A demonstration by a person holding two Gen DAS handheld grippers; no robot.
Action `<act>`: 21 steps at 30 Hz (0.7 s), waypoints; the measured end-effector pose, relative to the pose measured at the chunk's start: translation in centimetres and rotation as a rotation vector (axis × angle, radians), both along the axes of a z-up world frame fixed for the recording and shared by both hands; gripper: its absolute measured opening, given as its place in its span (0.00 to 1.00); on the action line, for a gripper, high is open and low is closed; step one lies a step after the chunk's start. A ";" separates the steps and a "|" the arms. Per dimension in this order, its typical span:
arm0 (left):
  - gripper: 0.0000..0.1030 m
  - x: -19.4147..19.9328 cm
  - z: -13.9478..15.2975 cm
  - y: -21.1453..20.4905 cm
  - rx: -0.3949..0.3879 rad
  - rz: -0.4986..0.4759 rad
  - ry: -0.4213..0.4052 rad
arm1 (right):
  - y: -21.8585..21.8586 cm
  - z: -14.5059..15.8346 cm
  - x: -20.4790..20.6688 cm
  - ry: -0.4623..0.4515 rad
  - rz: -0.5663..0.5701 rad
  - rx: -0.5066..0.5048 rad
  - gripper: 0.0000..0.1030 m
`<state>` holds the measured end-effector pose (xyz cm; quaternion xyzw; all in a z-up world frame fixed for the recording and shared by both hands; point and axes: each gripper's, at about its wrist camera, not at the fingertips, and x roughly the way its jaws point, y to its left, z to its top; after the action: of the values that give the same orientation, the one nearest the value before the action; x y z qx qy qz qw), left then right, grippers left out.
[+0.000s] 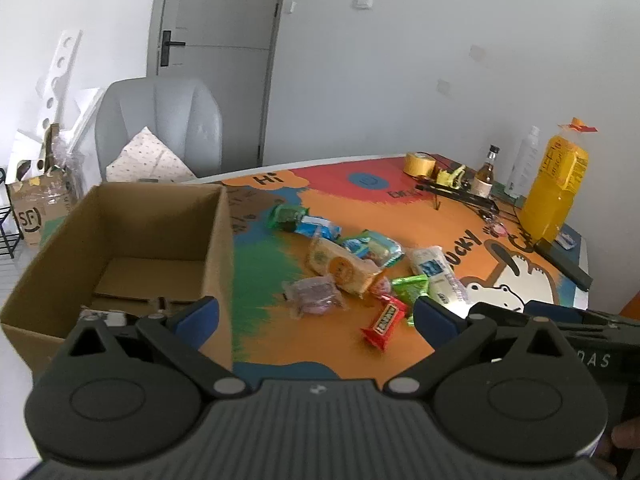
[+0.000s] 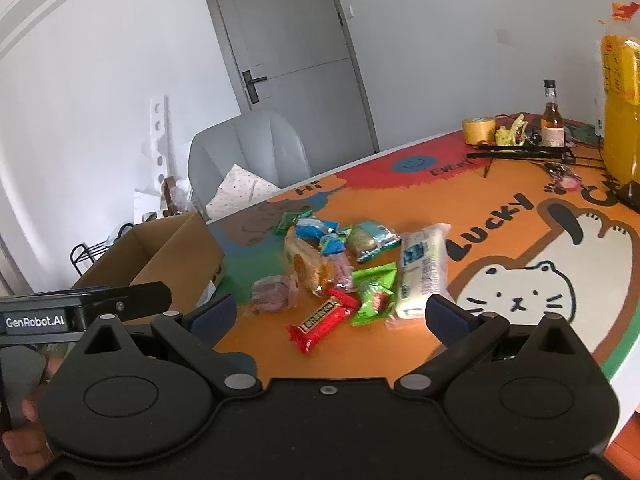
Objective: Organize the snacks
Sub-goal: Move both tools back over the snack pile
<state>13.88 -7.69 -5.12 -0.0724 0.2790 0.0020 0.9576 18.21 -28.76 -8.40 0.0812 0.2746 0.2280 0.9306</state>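
Note:
A pile of wrapped snacks lies on the colourful table mat: a red bar [image 1: 383, 322] [image 2: 322, 319], a green packet [image 1: 412, 290] [image 2: 374, 292], a white packet [image 1: 440, 276] [image 2: 424, 270], a yellow biscuit pack [image 1: 342, 270] [image 2: 306, 266], a purple pack [image 1: 316, 294] [image 2: 272, 294] and blue packets [image 1: 320, 228] [image 2: 320, 230]. An open cardboard box [image 1: 120, 248] [image 2: 160, 252] stands left of them. My left gripper [image 1: 316, 320] is open and empty, above the near table edge beside the box. My right gripper [image 2: 332, 316] is open and empty, just short of the red bar.
At the back right stand a yellow juice bottle [image 1: 556, 188] [image 2: 622, 108], a small glass bottle [image 1: 486, 176] [image 2: 553, 118], a tape roll [image 1: 418, 164] [image 2: 479, 130] and black rods [image 1: 456, 196]. A grey chair [image 1: 160, 128] is behind the box.

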 end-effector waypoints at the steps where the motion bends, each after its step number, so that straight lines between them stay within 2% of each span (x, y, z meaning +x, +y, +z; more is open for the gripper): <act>1: 1.00 0.1 -0.1 -0.3 0.001 -0.006 0.001 | -0.3 -0.1 0.0 0.000 -0.002 0.001 1.00; 21: 0.97 4.0 -2.0 -3.4 0.002 -0.064 0.053 | -3.8 -2.4 2.4 0.052 -0.089 0.010 1.00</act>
<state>17.92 -11.06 -7.11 -0.0622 0.3063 -0.0266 0.9495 20.61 -32.53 -10.85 0.1040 0.2938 0.1858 0.9319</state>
